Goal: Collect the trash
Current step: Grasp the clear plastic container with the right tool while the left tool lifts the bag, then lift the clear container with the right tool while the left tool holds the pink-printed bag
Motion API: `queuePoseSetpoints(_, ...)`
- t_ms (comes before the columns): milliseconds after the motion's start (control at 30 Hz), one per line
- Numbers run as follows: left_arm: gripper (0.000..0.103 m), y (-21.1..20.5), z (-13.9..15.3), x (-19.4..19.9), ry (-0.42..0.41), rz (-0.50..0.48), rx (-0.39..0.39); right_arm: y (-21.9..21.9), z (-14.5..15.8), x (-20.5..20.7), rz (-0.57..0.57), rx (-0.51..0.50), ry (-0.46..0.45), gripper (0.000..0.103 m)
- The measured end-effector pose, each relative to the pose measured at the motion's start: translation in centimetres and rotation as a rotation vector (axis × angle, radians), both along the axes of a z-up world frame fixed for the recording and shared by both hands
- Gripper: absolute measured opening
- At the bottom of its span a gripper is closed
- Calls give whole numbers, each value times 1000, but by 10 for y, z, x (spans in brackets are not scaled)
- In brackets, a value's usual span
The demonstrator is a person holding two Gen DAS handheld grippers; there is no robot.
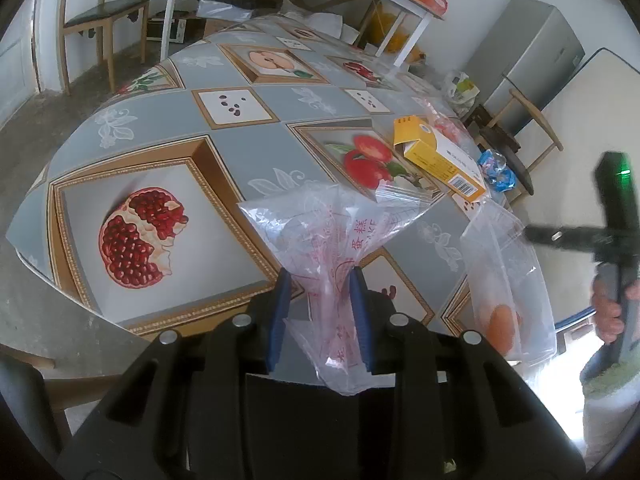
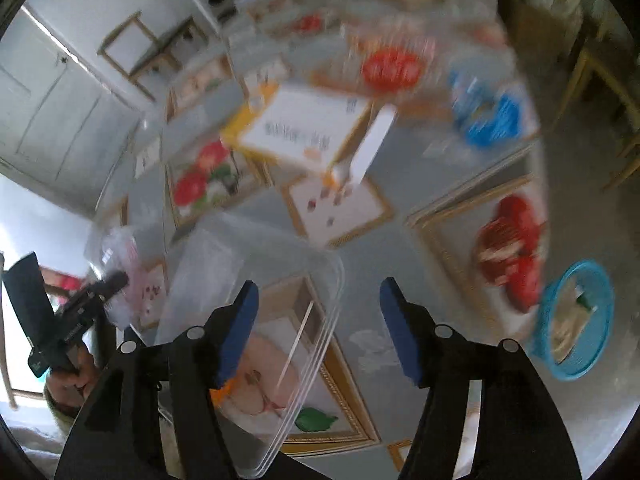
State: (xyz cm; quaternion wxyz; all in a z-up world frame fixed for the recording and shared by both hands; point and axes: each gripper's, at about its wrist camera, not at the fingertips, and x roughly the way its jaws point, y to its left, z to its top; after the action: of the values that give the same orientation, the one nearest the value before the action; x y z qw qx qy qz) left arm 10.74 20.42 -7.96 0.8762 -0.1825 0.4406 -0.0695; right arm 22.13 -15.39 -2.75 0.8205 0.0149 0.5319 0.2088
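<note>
The worktop [image 1: 248, 92], covered by a fruit-patterned cloth, is seen to carry most of what remains. A blue basket [image 2: 576, 320] is shown low on the right of the right wrist view, beyond the worktop's edge, with some pale scraps already inside; it is judged to be the bin for the trash, though that is only inferred.

A clear plastic container [image 2: 256, 320] is seen by the near edge, partly in front of the right gripper [image 2: 320, 324], whose fingers are spread wide with nothing caught between them; whether the container rests on the cloth or hangs past it cannot be told.

A yellow carton [image 1: 436, 152] is left lying on the cloth, with a red-printed wrapper [image 2: 390, 66] beyond it and a blue wrapper [image 1: 496, 168] just beside it toward the edge. A small zip bag [image 1: 404, 192] is left near the carton.

A thin printed plastic bag [image 1: 332, 248] is pinched between the fingers of the left gripper [image 1: 320, 280], held up over the near edge.

The task is judged to be at an early or middle stage: one bag is in hand, a few scraps are binned, and the carton, wrappers and container are yet to be collected.
</note>
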Motion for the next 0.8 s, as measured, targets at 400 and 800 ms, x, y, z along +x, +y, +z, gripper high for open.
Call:
queuePoseSetpoints(400, 28, 0, 0, -1, 0, -3, 4, 82, -23, -60, 585, -279, 112, 50)
queuePoseSetpoints(800, 28, -2, -1, -2, 0, -2, 1, 111, -58, -28, 642, -410, 347, 50)
